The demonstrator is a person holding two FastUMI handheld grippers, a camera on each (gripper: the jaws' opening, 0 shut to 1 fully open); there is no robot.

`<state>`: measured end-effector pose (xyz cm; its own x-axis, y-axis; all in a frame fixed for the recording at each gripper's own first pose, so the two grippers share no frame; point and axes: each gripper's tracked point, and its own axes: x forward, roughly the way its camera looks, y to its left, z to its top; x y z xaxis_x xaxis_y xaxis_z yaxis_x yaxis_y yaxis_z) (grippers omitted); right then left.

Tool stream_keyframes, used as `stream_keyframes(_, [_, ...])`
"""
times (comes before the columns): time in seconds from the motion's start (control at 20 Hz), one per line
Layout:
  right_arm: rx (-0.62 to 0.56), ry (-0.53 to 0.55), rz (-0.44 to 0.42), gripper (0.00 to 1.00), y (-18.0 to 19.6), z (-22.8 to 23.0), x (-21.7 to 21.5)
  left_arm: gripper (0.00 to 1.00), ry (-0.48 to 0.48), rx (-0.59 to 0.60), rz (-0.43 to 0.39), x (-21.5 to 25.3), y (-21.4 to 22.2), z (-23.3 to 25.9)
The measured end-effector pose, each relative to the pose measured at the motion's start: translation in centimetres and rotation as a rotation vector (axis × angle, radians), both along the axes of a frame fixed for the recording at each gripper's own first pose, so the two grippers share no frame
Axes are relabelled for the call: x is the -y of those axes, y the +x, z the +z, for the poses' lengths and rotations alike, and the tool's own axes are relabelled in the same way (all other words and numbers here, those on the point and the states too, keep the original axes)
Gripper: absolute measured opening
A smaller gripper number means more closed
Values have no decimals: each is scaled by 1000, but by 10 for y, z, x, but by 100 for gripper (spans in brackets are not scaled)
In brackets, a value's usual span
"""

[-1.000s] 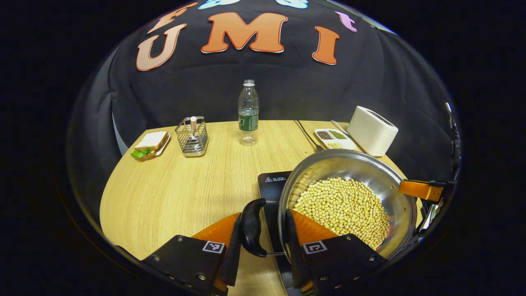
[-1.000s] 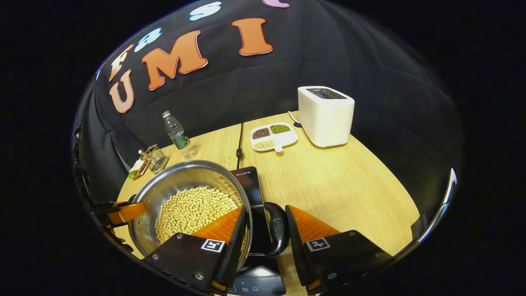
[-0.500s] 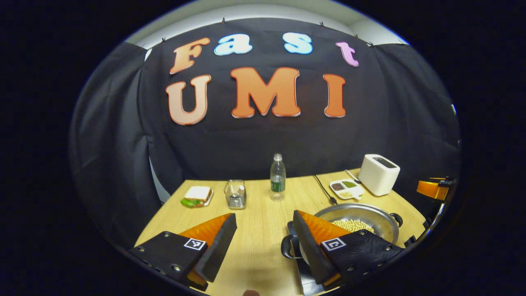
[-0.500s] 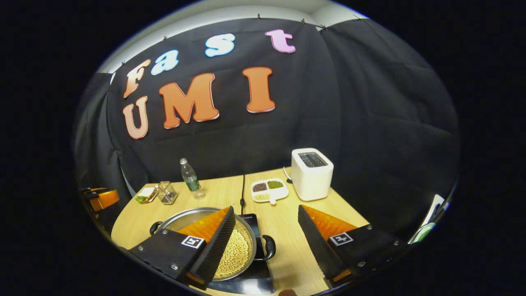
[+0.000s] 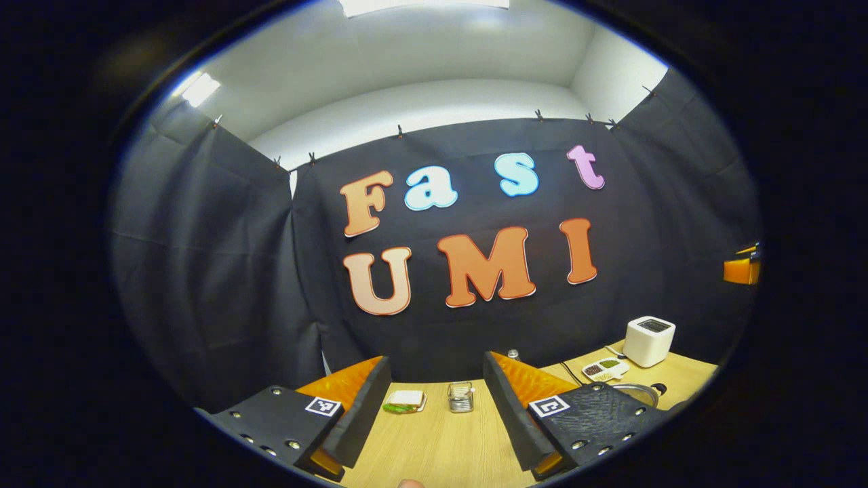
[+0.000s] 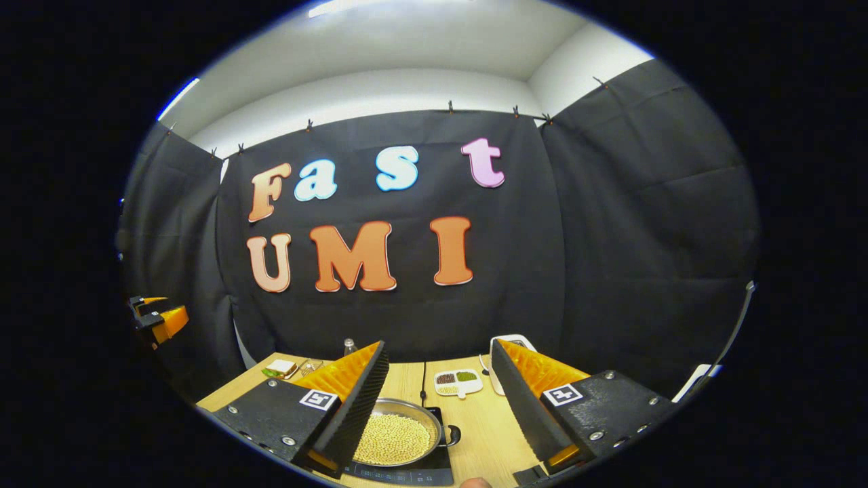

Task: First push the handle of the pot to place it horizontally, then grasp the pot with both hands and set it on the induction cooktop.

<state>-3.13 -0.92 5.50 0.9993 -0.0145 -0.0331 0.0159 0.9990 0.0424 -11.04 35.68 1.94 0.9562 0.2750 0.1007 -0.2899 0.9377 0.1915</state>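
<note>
Left gripper view: left gripper (image 5: pixel 434 407) high above the table (image 5: pixel 441 447), fingers apart, holding nothing. Pot (image 5: pixel 641 392) at far right, part hidden behind the right finger. Sandwich (image 5: pixel 405 401) and wire rack (image 5: pixel 461 397) beyond.

Right gripper view: right gripper (image 6: pixel 439 400) fingers apart, empty. Pot full of soybeans (image 6: pixel 395 438) sits on the induction cooktop (image 6: pixel 434 468). Placing looks done; nothing left but pulling clear

On the light wooden table (image 5: pixel 434 444), a sandwich on a white plate (image 5: pixel 404 401), a wire mesh holder (image 5: pixel 460 397), a white divided dish of beans (image 5: pixel 605 369) and a white toaster (image 5: pixel 648 340) are seen.
</note>
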Motion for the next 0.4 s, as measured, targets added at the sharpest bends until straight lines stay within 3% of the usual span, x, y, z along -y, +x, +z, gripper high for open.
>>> stream_keyframes(0.15, [13,16,23,95,-17,4,-9,87,-37,-37,-68,24,-11,-17])
stream_keyframes(0.35, [11,4,34,95,-22,-2,-10,87,-64,-31,-71,26,-5,-17])
stream_keyframes(0.4, [15,7,42,100,-23,-1,-11,85,-65,-38,-67,26,-4,-22])
